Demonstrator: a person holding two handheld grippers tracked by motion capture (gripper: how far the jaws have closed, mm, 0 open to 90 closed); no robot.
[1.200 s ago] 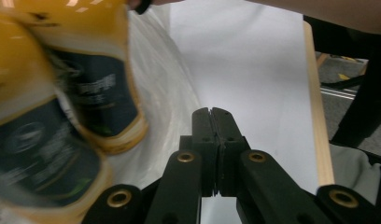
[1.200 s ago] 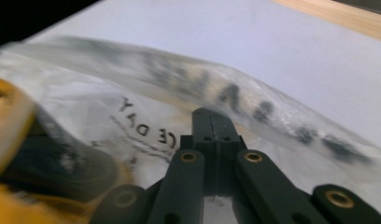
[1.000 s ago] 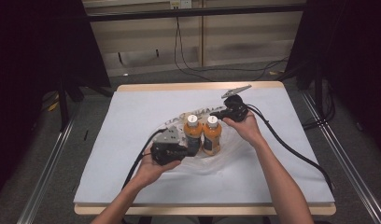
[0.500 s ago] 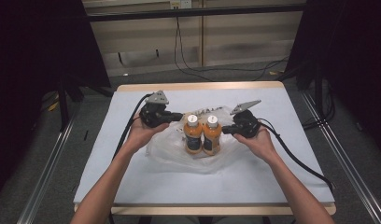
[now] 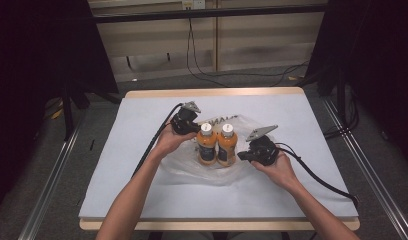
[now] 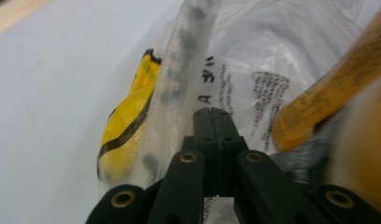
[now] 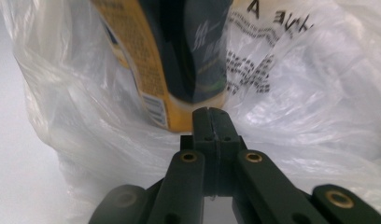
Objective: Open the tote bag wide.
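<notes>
Two orange bottles with white caps, one beside the other, stand upright in a crumpled clear plastic bag at the table's middle. My left gripper is at the bag's left rear edge, jaws together on the film, with an orange bottle close at the right. My right gripper is at the bag's right side, also shut on the film, just below a bottle's dark label.
A white sheet covers the table, with bare room on every side of the bag. A yellow and black printed patch shows through the film. Black cables trail from both grippers toward the table's edges.
The left gripper has moved right, in toward the bottles. The right gripper has dropped back toward the person. The bag looks less stretched out sideways than half a second ago.
</notes>
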